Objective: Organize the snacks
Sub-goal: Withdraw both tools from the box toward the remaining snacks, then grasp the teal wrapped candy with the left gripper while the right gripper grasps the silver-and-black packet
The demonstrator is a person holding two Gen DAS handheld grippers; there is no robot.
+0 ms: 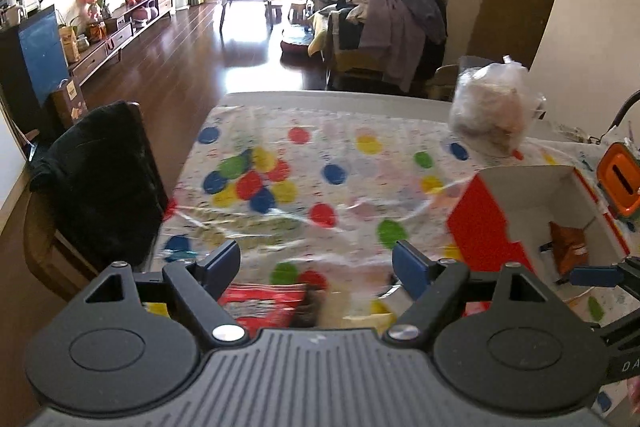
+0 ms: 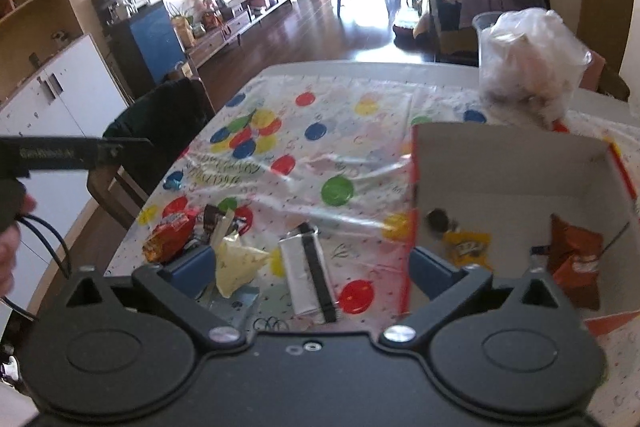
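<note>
Loose snacks: I see a small heap on the near left part of the tabletop: a red crinkly packet, a pale yellow pouch, a dark small wrapper and a flat silver pack with a black band
How they will handle: I judge all of them light and soft, with slippery foil or film that crumples; the contents may break if I squeeze hard
Where to take hold: for the yellow pouch I would pinch the flat sealed edge, not the puffed middle; for the silver pack, across its narrow width
Snacks already sorted: a yellow packet and an orange-brown packet lie inside the red-and-white box, which stands just right of the heap
Right hand-held gripper: jaws fully apart, nothing between the pads; it hangs above the yellow pouch and the silver pack
Left hand-held gripper: jaws apart and empty; the red packet is just under it
Cover: the plastic cloth with coloured dots is glossy and wrinkled, so a packet may slide when I push it
Further out: a clear bag with something pale stands behind the box; what it holds I cannot tell
</note>
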